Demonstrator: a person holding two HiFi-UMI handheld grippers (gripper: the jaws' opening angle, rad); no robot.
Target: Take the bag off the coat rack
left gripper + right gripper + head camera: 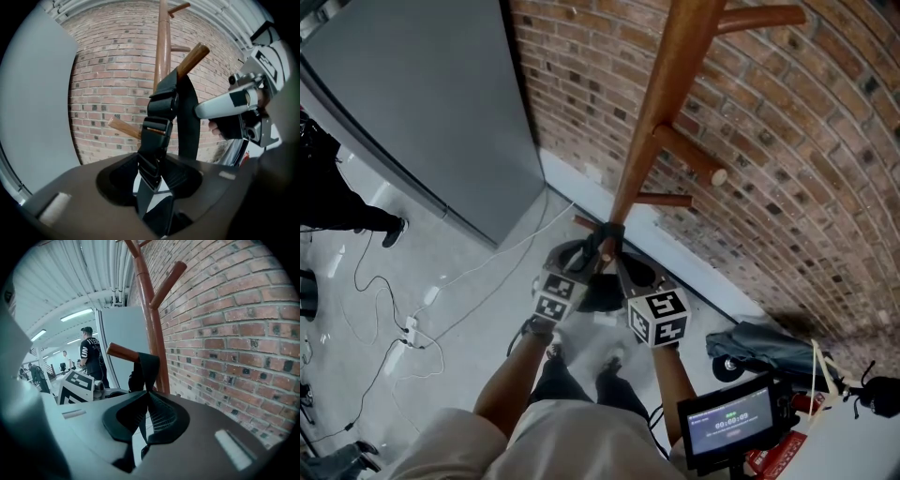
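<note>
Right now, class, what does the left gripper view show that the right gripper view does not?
Only the left gripper view: the plastic buckle. Only the right gripper view: a standing person in a black shirt and ceiling lights. Both: the wooden coat rack, the brick wall and the black strap hung over a peg.

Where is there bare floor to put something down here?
Bare floor lies between the grey panel and the person's shoes. Crowded: cables farther left, screen and wheeled gear lower right, strap at the coat rack.
</note>
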